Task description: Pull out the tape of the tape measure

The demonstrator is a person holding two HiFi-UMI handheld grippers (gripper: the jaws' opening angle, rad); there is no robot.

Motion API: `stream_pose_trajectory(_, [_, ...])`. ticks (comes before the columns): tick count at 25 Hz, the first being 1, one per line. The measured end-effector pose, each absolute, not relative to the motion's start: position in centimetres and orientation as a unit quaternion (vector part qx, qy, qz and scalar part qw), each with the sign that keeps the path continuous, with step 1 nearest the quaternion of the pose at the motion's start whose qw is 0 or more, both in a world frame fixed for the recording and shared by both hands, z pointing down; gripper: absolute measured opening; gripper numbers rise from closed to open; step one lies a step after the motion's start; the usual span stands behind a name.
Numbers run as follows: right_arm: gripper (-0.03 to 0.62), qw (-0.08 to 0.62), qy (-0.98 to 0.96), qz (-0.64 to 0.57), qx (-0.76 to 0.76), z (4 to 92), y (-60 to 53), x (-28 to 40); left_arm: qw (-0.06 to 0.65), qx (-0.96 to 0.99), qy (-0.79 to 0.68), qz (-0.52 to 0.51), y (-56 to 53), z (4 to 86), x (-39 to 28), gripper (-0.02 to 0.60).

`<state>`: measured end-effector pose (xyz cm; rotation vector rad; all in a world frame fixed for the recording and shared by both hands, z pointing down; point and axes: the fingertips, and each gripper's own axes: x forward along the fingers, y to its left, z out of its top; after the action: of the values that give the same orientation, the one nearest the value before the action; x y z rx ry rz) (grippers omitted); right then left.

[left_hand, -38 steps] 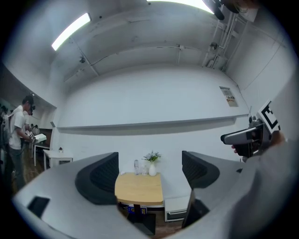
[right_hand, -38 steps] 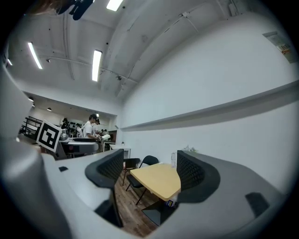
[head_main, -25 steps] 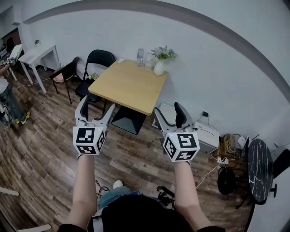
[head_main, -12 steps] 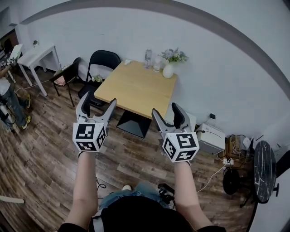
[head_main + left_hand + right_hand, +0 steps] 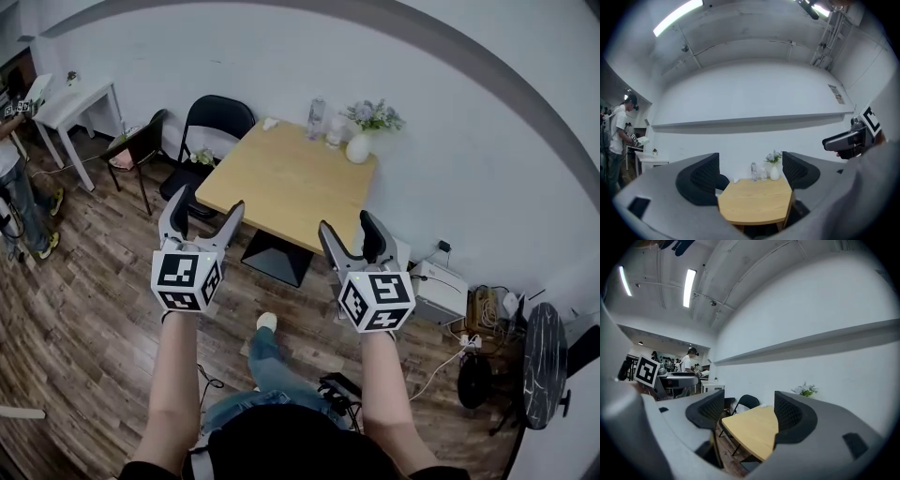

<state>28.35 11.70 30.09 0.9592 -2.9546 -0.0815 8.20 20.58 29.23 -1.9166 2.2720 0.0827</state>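
I cannot make out a tape measure in any view. A light wooden table [image 5: 281, 178] stands ahead by the white wall, and shows between the jaws in the left gripper view [image 5: 754, 201] and the right gripper view [image 5: 752, 427]. My left gripper [image 5: 204, 208] is held up in the air, open and with nothing in it. My right gripper [image 5: 349, 227] is level with it, also open and holding nothing. Both are well short of the table. A small white object [image 5: 270, 123] lies at the table's far edge.
On the table's far side stand a white vase of flowers [image 5: 359, 145], a bottle [image 5: 317, 114] and a glass [image 5: 335, 131]. Black chairs [image 5: 211, 127] stand at its left. A white box [image 5: 436, 286] and cables lie on the floor at right; a person [image 5: 14, 187] stands far left.
The view has moved forward toward the table, and a foot has stepped out below. Both grippers keep the same open pose.
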Motion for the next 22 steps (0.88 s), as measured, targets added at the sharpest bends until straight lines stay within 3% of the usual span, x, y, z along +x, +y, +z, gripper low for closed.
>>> stream_pose_trajectory(22, [0.345,0.017,-0.953,0.004,0.303,31.0,-10.3,11.3,0.056,-0.66,0.749,0.015,-0.8,29.8,-7.1,0.408])
